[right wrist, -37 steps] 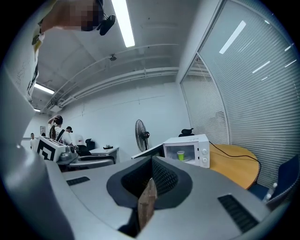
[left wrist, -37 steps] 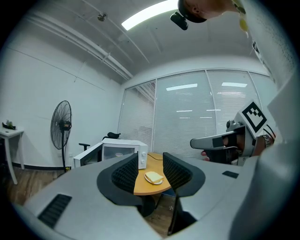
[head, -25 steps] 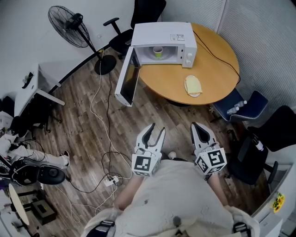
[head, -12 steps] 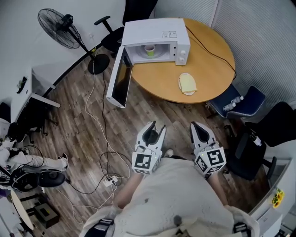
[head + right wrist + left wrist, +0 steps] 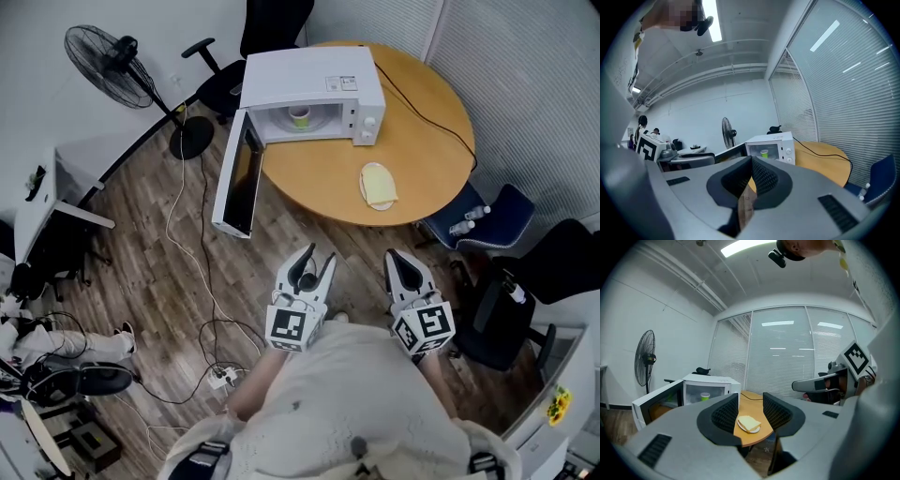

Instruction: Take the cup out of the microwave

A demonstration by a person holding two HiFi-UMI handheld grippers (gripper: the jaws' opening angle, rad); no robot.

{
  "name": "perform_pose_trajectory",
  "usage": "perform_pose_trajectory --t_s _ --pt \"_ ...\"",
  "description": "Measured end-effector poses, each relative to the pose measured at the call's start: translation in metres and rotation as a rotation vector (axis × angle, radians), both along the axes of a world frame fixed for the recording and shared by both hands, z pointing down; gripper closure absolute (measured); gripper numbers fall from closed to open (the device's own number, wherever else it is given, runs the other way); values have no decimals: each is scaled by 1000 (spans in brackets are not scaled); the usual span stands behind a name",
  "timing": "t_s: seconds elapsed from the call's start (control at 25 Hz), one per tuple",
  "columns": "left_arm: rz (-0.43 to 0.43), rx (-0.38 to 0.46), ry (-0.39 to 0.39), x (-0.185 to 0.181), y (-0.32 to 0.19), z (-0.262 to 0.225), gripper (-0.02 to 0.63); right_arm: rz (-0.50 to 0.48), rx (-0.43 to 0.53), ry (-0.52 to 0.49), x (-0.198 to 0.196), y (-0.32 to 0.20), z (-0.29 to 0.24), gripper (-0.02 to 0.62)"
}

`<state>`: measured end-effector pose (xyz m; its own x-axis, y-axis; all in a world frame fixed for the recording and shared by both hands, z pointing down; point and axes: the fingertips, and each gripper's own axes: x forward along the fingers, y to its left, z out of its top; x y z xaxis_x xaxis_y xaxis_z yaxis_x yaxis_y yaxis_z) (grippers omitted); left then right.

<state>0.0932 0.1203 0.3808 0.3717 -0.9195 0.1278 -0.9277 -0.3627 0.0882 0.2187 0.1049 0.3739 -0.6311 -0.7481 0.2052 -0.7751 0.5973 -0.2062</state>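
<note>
In the head view, the left gripper (image 5: 314,261) and the right gripper (image 5: 401,261) are side by side. The cup (image 5: 299,116) sits far ahead of them, inside the open microwave (image 5: 309,80). In the left gripper view, the jaws stand apart with nothing between them, and the cup is ahead, a bit left. In the right gripper view, the jaws are pressed together and empty. The cup looks small and light, maybe slippery, so a soft squeeze around its middle seems best.

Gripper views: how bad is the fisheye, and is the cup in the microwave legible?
Left gripper view: heavy fisheye, dark corners, blinds bowed; cup small but sharp inside the microwave. Right gripper view: same vignette, ceiling light glaring, cup readable. Head view: even light, mild distortion, no blur.
</note>
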Motion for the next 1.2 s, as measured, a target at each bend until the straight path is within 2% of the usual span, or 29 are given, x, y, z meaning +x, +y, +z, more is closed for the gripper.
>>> perform_pose_trajectory --t_s 0.28,1.2 --pt "2 -10 4 -30 -59 1 421 8 -10 5 -28 -54 1 586" --pt "113 -14 32 -119 -218 -1 420 109 -16 37 -122 -194 -4 586"
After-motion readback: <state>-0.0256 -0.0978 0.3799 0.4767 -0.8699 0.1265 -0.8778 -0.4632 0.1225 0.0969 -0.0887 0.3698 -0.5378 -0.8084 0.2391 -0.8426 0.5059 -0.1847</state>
